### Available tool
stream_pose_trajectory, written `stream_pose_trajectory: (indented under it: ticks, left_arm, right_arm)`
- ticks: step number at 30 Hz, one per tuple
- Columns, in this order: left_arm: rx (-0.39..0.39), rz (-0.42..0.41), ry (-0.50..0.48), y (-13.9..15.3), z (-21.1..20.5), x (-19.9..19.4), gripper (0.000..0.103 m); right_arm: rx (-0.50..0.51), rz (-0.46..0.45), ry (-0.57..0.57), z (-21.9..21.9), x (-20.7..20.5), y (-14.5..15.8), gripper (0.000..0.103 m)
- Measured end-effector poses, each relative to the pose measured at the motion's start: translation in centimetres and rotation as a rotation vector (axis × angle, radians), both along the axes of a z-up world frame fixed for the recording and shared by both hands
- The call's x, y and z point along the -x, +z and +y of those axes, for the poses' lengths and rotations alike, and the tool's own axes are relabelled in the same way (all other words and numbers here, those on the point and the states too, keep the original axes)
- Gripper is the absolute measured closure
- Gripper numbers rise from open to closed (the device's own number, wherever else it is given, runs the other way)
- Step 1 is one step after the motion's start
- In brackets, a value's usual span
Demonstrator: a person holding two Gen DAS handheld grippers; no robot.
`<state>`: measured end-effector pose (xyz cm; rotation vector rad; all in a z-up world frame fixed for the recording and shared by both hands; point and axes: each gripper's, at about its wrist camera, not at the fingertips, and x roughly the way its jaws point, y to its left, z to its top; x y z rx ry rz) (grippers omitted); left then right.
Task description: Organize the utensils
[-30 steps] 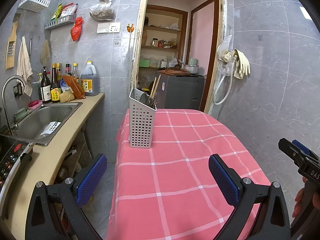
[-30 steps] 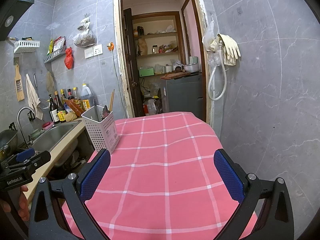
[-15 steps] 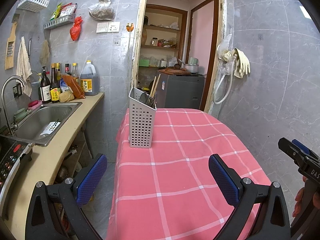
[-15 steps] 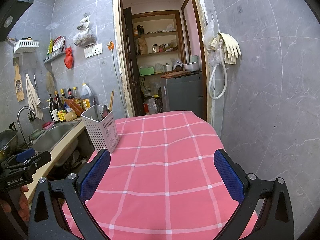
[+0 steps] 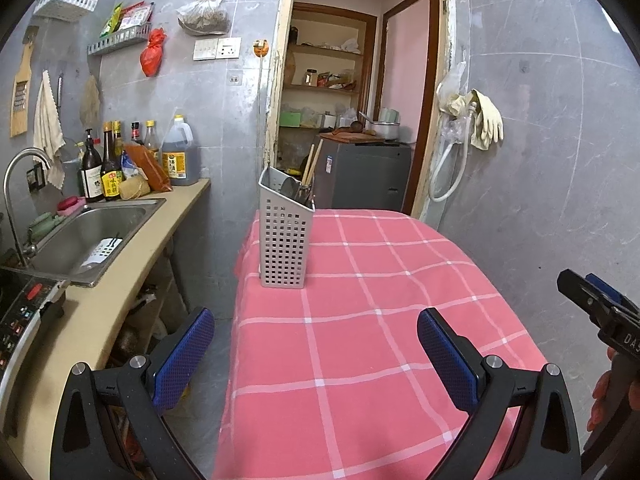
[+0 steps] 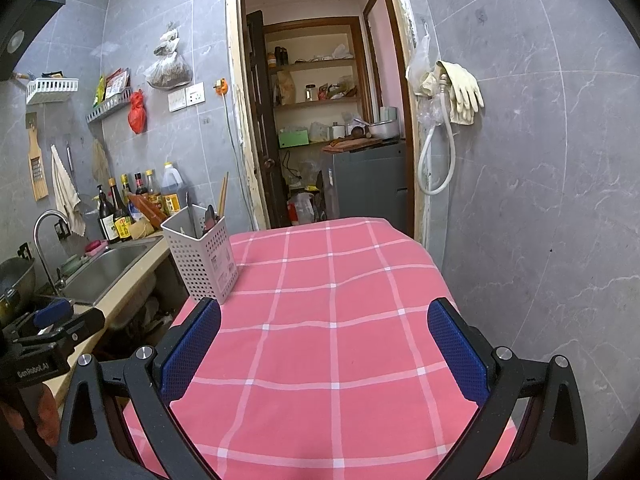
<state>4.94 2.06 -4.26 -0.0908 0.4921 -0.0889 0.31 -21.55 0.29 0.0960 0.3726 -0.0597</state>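
1. Left tool [image 5: 316, 344]: its jaws stand wide apart and hold nothing; it hovers over the near part of the tabletop [image 5: 380, 360], which is covered by a pink checked cloth.
2. Right tool [image 6: 324, 344]: likewise spread fully and empty, above the same cloth.
3. Utensil holder [image 5: 285, 236]: a pale perforated plastic caddy standing upright at about 11 o'clock on the tabletop, close to the edge nearest the sink [image 5: 92, 232]. It stands well apart from both tools.
4. Contents: wooden chopsticks [image 5: 311, 160] and dark metal utensils [image 6: 209, 216], probably spoons, lean inside the holder; the exact pieces cannot be told. No loose utensils show on the cloth.
5. Handling, as judged: the caddy looks light and stiff but top-heavy, so a sideways push may tip it over the edge. Chopsticks are thin, light and rigid; metal handles are smooth and may slip. Hold each piece at mid-shaft, above the rim, and lift straight up.
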Motion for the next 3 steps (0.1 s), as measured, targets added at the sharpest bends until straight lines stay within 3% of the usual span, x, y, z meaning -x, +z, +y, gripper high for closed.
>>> stream_pose_trajectory:
  ticks: [3]
  left_arm:
    - [-0.011, 0.002, -0.005, -0.1, -0.35, 0.03, 0.001]
  right_arm:
    - [-0.001, 0.002, -0.001, 0.01, -0.01, 0.0, 0.001]
